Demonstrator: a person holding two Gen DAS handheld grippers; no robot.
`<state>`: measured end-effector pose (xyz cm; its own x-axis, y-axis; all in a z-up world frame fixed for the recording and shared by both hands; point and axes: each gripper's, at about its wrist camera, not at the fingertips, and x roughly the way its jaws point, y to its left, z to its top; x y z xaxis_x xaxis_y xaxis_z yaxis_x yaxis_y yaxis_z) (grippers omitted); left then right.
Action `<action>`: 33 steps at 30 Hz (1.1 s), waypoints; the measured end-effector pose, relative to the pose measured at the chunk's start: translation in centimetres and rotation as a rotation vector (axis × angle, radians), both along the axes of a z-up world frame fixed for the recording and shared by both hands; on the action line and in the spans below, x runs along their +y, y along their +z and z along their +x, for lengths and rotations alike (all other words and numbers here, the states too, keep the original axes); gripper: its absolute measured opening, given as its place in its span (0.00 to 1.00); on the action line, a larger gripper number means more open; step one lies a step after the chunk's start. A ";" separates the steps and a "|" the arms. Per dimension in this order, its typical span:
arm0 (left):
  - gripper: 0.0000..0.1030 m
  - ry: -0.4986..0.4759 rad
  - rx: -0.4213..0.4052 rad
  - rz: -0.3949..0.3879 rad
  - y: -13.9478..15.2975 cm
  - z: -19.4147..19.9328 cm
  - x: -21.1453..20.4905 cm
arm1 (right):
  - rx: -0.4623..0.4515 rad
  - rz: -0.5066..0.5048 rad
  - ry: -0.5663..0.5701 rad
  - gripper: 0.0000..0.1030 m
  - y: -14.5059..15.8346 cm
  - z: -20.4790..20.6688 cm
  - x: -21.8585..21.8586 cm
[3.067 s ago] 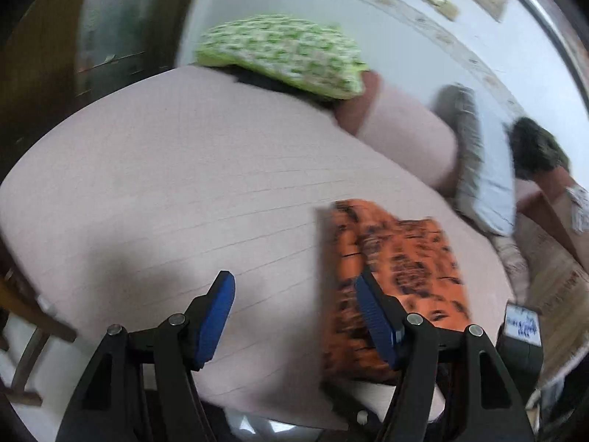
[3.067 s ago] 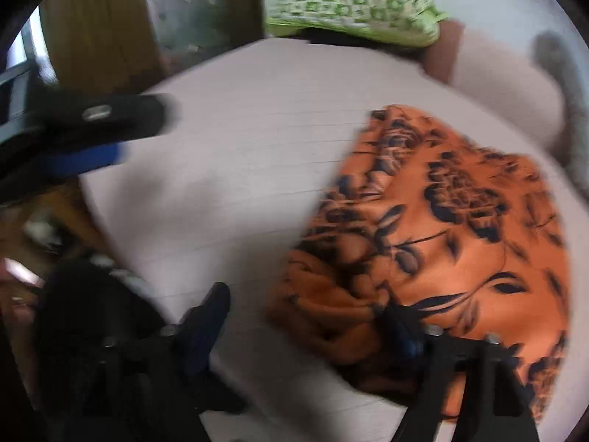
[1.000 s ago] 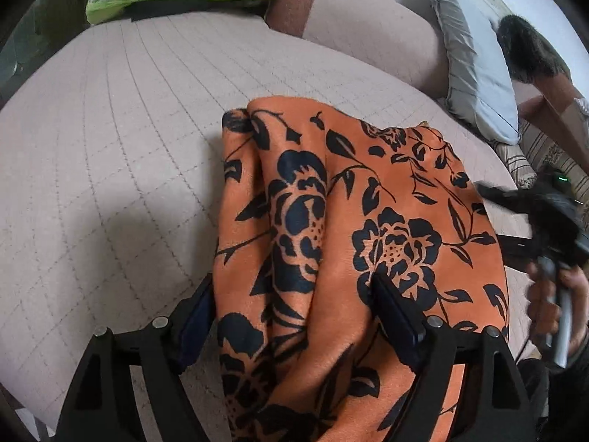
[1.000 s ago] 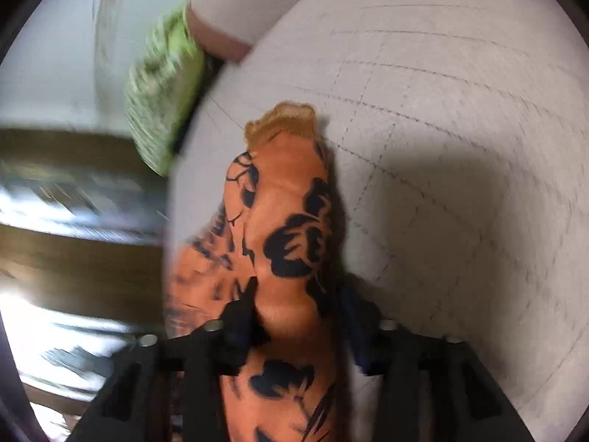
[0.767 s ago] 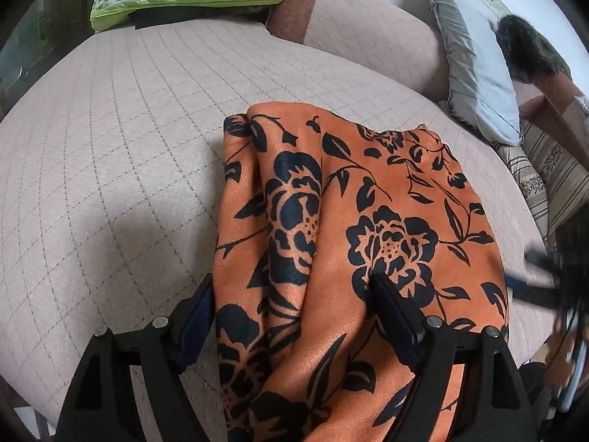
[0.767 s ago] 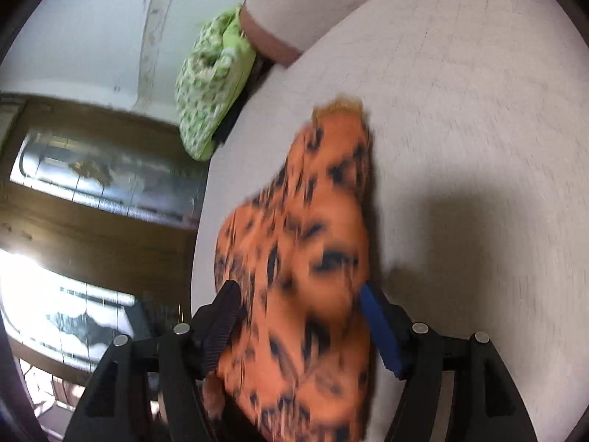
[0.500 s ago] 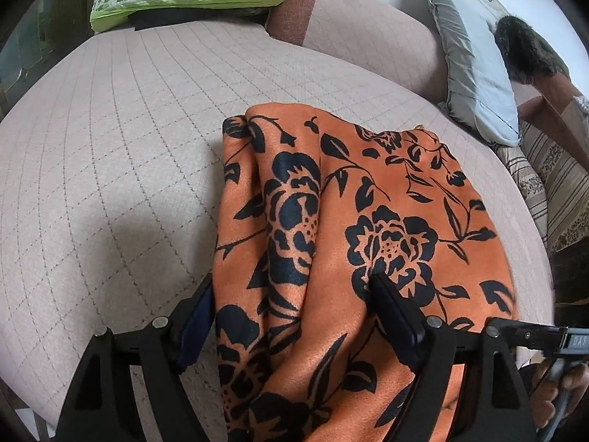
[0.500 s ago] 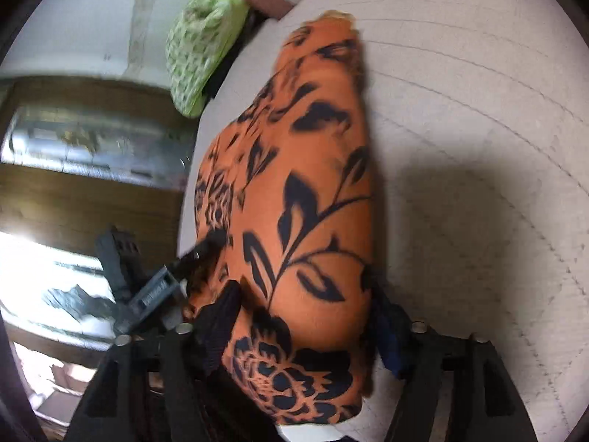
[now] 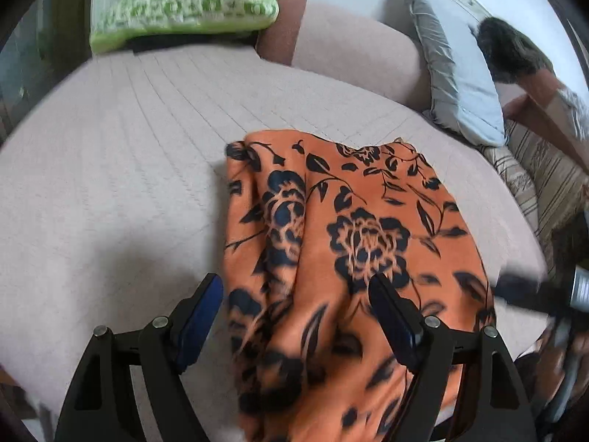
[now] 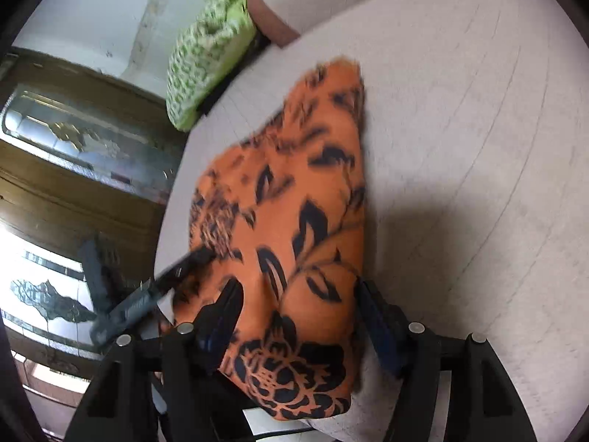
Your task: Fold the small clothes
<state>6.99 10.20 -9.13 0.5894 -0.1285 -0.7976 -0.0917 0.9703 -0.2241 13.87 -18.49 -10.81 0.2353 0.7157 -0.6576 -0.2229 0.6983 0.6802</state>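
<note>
Holding both grippers spread wide, my left gripper (image 9: 296,294) and right gripper (image 10: 296,304) each straddle the orange floral garment (image 9: 342,243), gripping nothing. It lies bunched at centre frame on the pink quilted bed (image 9: 110,169), a green pillow (image 9: 184,3) at upper left.

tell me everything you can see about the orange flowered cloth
The orange cloth is a soft, thin-looking fabric printed with black flowers, leaves and stems. It lies spread on the pale quilted bed cover, rumpled into lengthwise folds along its left side, its near edge hanging toward the bed's edge. The left gripper is open astride its near part; the right gripper is open astride its right edge. Whether the fingers press it is unclear. Motion blur hides finer detail.
</note>
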 end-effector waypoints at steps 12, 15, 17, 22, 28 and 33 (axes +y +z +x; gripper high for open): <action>0.81 0.023 0.058 -0.034 -2.7 -1.4 0.9 | 0.097 0.045 0.015 0.36 -2.4 8.5 4.5; 0.82 0.020 0.056 -0.043 -2.7 -1.3 0.9 | 0.003 -0.044 0.024 0.36 -0.6 7.6 5.3; 0.80 0.014 0.048 -0.053 -2.0 -1.5 0.9 | 0.008 -0.132 0.038 0.46 -1.4 7.7 5.9; 0.80 0.035 -0.053 -0.264 0.5 -2.2 4.3 | -0.164 -0.225 -0.057 0.60 2.7 5.6 5.1; 0.79 0.045 0.149 -0.624 -3.8 0.3 8.5 | -0.268 -0.144 0.220 0.61 7.1 1.7 10.9; 0.79 -0.038 0.212 -0.683 -5.0 0.6 6.8 | -0.229 -0.256 0.361 0.62 3.3 -0.1 15.0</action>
